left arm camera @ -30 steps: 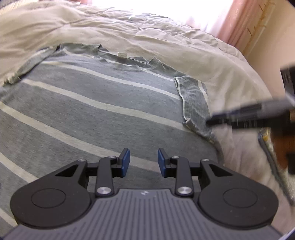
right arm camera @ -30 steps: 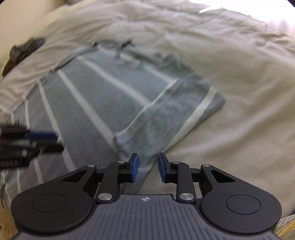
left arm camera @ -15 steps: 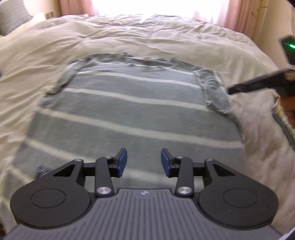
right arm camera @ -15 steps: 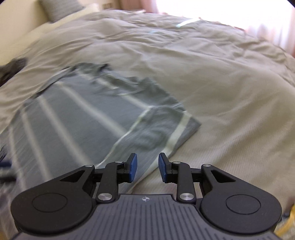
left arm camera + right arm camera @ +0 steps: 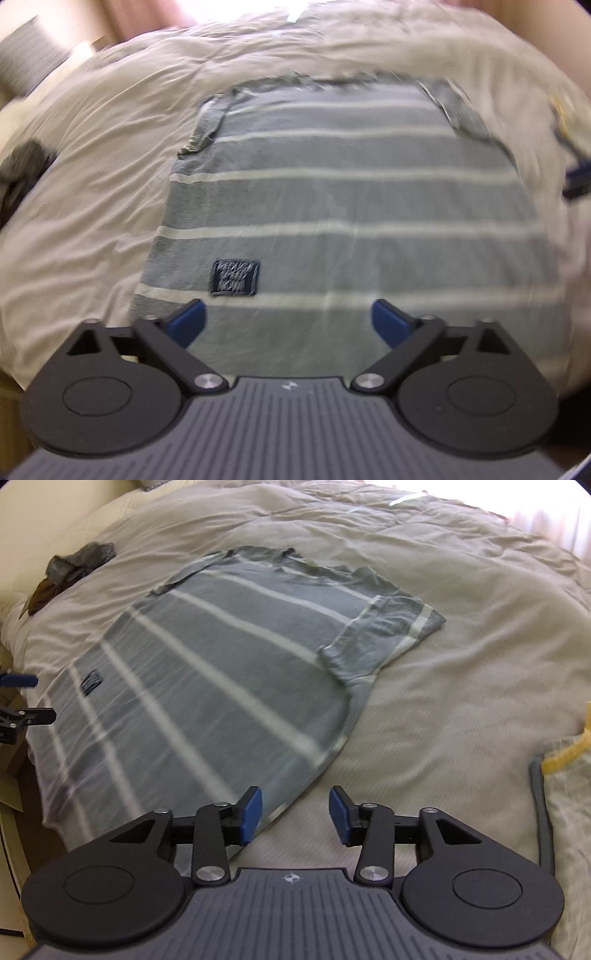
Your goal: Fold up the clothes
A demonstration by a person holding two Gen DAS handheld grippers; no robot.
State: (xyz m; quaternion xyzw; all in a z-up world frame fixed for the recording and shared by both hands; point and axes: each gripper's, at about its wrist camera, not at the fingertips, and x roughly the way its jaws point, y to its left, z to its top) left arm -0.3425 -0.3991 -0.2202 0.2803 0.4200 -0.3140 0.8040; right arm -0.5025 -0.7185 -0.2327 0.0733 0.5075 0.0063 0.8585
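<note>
Both your jaws are spread wide right now and holding nothing. A second ago they were nearly pinched together, so you've opened both up while pulling back toward the near end of the shirt. The left gripper (image 5: 288,321) hovers over the bottom stretch of the striped t-shirt (image 5: 343,206), with the dark patch label (image 5: 235,278) just ahead of its left finger. The right gripper (image 5: 295,814) straddles the shirt's near right corner: one blue pad sits over the hem edge, the other over bare duvet (image 5: 461,672).

To me that reads like you're lining up a grab on the hem, one corner each, though the pictures don't settle it.

The shirt itself lies flat on the bed, collar at the far end, hem nearest you. The right sleeve (image 5: 384,635) lies folded in over the body; the left sleeve (image 5: 207,122) looks tucked in and bunched, a bit messy. Off to the sides there's a dark clothes heap (image 5: 74,568) and another garment with yellow trim (image 5: 565,775)
</note>
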